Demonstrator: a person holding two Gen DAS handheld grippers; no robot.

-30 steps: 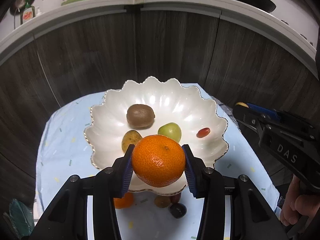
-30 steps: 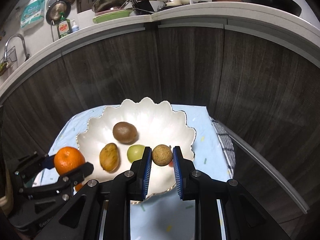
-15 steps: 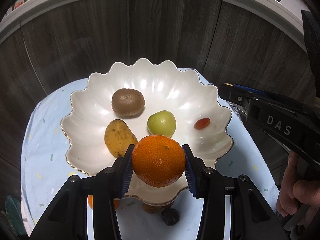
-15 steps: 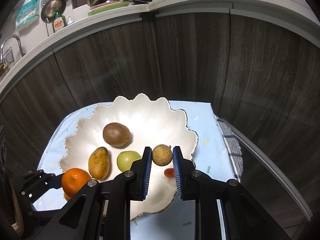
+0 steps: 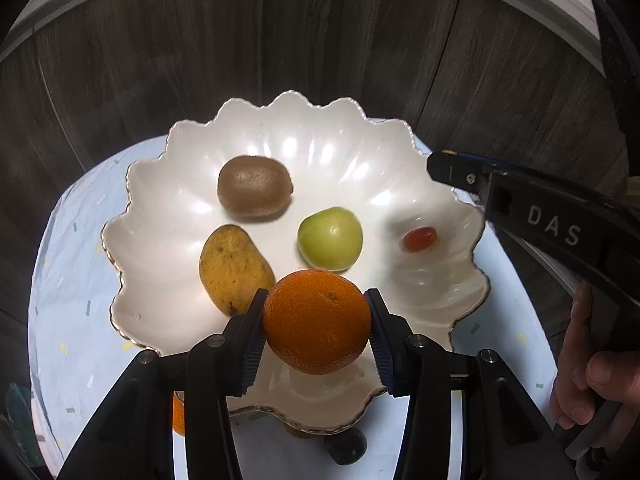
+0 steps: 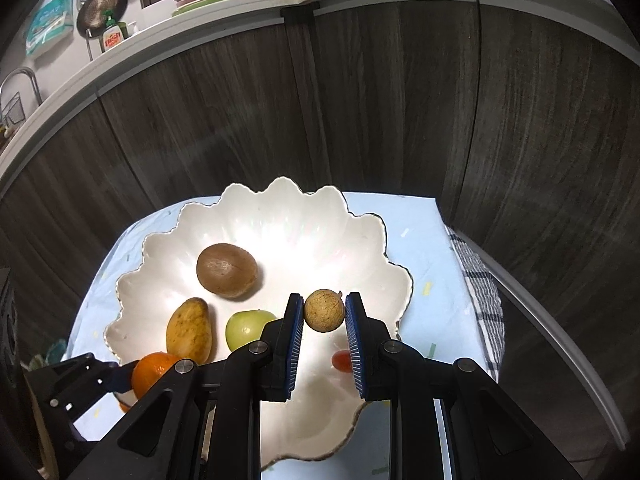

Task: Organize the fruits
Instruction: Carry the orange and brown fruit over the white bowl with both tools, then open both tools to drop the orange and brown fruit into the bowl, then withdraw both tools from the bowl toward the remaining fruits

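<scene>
A white scalloped bowl [image 5: 280, 98] holds a brown kiwi [image 5: 255, 192], a yellow mango [image 5: 234, 270], a green round fruit [image 5: 330, 238] and a small red fruit [image 5: 419, 239]. My left gripper [image 5: 315, 312] hangs low over the bowl's near part with an orange [image 5: 317, 322] between its pads. Its jaws are opening, and the pads still touch the orange's sides. My right gripper [image 6: 324, 312] is shut on a small tan round fruit [image 6: 324, 311] above the bowl's right half. The right wrist view also shows the orange [image 6: 154, 372] at lower left.
The bowl stands on a light blue cloth [image 5: 72, 320] in front of dark wood cabinet fronts [image 6: 360, 100]. A second orange [image 5: 178, 416] and a dark fruit [image 5: 346, 446] lie beside the bowl's near rim. A checked towel [image 6: 480, 300] hangs right. A hand [image 5: 592, 392] holds the right gripper.
Both grippers have come down and forward over the bowl, which now looks larger. The left pads stand slightly wider around the orange. The tan fruit stays clamped.
</scene>
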